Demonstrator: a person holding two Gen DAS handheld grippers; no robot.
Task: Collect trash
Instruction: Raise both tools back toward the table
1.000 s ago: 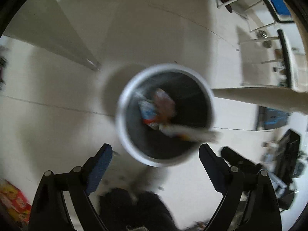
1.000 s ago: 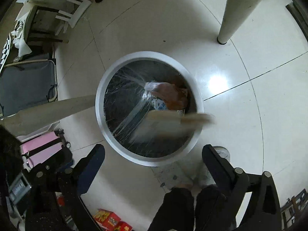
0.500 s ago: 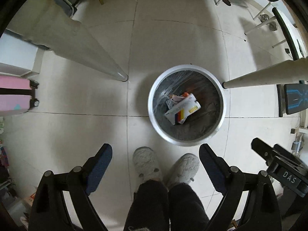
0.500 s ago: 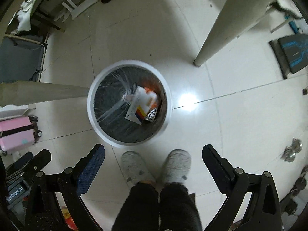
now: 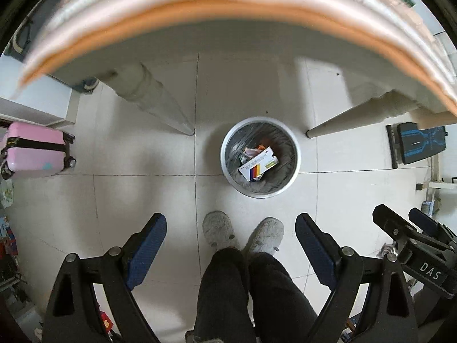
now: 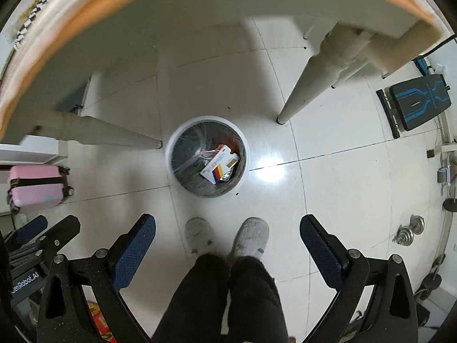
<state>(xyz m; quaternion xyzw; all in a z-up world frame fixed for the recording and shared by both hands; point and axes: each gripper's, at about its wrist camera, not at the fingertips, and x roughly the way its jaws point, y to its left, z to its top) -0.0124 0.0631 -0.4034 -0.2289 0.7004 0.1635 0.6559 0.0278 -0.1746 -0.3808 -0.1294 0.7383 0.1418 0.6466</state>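
Note:
A round white trash bin (image 5: 295,154) with a dark liner stands on the tiled floor under the table; it also shows in the right wrist view (image 6: 170,168). A white carton with red, yellow and blue stripes (image 5: 258,164) lies in it on other wrappers, and shows in the right wrist view too (image 6: 219,164). My left gripper (image 5: 231,238) is open and empty, high above the floor. My right gripper (image 6: 228,240) is open and empty, also high above the floor. The right gripper shows at the left wrist view's right edge (image 5: 414,237).
The table's orange-edged rim (image 5: 200,3) fills the top of both views, with cream legs (image 5: 160,103) (image 6: 308,85) either side of the bin. The person's slippered feet (image 5: 242,233) stand before the bin. A pink suitcase (image 5: 34,154) stands left, a black-blue bench (image 6: 420,103) right.
Both grippers have risen well away from the bin, which looks much smaller now. The carton that was falling has settled in the bin. The table edge has come into view.

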